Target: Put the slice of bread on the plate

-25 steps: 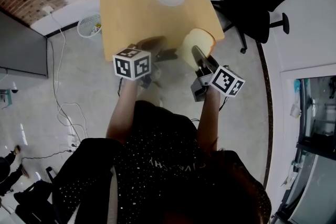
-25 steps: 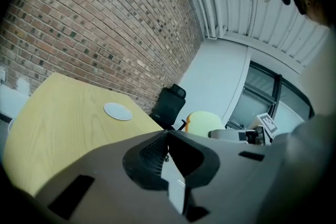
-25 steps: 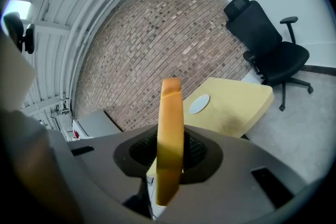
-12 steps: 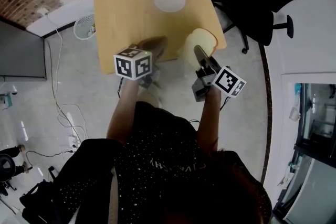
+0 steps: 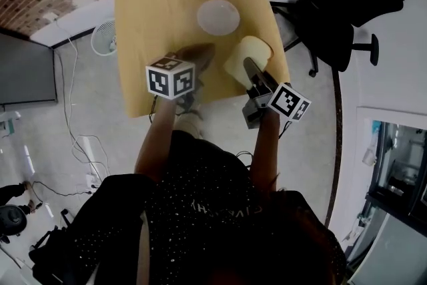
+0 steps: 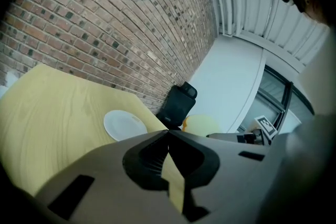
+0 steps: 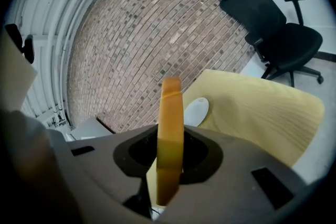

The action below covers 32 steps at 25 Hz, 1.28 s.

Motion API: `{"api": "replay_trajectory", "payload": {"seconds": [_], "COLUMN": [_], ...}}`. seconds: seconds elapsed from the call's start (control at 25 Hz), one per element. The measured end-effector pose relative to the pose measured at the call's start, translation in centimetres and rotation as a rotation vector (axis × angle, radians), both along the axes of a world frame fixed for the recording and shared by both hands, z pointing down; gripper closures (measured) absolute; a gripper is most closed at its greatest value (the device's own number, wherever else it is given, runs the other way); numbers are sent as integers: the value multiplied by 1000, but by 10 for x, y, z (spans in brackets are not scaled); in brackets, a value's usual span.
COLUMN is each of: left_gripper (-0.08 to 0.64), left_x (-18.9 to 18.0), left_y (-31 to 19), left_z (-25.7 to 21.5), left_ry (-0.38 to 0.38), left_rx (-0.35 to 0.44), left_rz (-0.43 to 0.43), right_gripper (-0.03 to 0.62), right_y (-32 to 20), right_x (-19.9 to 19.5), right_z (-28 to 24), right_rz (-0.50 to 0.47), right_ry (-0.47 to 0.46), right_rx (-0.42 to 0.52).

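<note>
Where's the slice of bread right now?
In the head view the slice of bread is at right, held by the right gripper over the table edge, short of the white plate.

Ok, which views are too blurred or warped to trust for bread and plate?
Head view: fisheye bows the table edges; the left gripper is motion-smeared, the slice of bread and plate stay readable. Right gripper view: the slice, edge-on and close, looks soft. Left gripper view: plate sharp, brick wall curved.
</note>
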State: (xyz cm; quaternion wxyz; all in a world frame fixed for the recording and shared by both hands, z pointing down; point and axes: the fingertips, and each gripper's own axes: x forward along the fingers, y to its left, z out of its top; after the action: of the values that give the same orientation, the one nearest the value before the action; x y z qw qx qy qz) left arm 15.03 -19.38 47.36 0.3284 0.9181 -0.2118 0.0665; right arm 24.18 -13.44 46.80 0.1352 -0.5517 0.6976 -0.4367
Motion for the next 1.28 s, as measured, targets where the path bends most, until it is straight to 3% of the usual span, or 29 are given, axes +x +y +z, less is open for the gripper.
{"api": "replay_trajectory", "payload": {"seconds": [0.4, 0.56, 0.8, 1.04, 1.28], "left_gripper": [551, 551, 551, 551, 551], "left_x": [18, 19, 17, 12, 4], "left_y": [-82, -106, -120, -132, -140], "left_z": [5, 4, 12, 16, 11], "left_ry": [48, 55, 27, -82, -65], "left_rx": [-57, -42, -35, 50, 46], "left_rz": [-58, -118, -174, -217, -268], "right_gripper": [497, 497, 497, 497, 497], "right_y": [-74, -86, -95, -127, -177], "right_x": [11, 14, 21, 24, 10], "right_z": [8, 14, 25, 27, 44], "right_rz": [-34, -45, -62, -126, -219], "right_ry": [34, 45, 26, -19, -39], "right_rx": [-69, -91, -117, -138, -219]}}
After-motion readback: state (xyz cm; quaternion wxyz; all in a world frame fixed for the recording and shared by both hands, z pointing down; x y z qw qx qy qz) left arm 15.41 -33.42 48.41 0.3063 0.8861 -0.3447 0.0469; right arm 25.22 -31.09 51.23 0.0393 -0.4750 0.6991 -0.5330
